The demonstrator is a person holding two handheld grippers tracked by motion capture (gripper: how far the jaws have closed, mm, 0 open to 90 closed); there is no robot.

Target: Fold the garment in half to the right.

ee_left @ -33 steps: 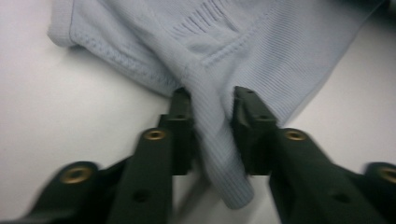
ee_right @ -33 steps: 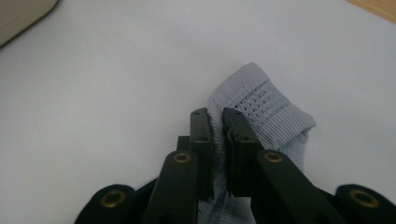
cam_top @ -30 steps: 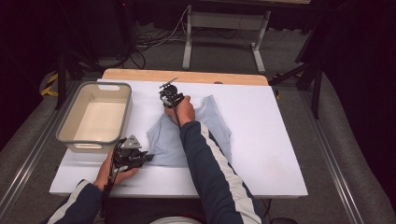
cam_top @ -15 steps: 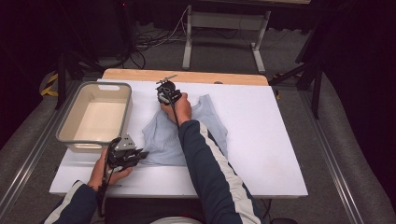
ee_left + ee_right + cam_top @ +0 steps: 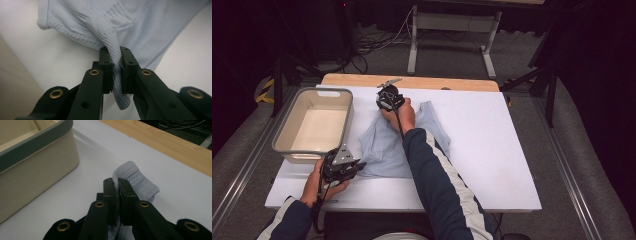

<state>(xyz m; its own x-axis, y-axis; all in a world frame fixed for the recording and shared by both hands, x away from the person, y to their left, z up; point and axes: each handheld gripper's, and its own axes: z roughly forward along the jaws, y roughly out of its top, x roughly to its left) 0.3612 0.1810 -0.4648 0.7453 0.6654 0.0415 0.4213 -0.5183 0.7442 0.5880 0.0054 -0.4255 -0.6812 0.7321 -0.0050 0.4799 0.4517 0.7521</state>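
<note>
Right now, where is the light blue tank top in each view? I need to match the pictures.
High view: the tank top lies mid-table, right of the bin.
Left gripper view: the tank top spreads across the top, its hem pinched in the left tongs.
Right gripper view: one strap of the tank top loops over the shut right tongs.
Shared landmark: the white table top.

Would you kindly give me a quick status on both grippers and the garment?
Left gripper shut on light blue top, near hem. Right gripper shut on its far strap. Top part lifted off white table. Beige bin close on left.
</note>
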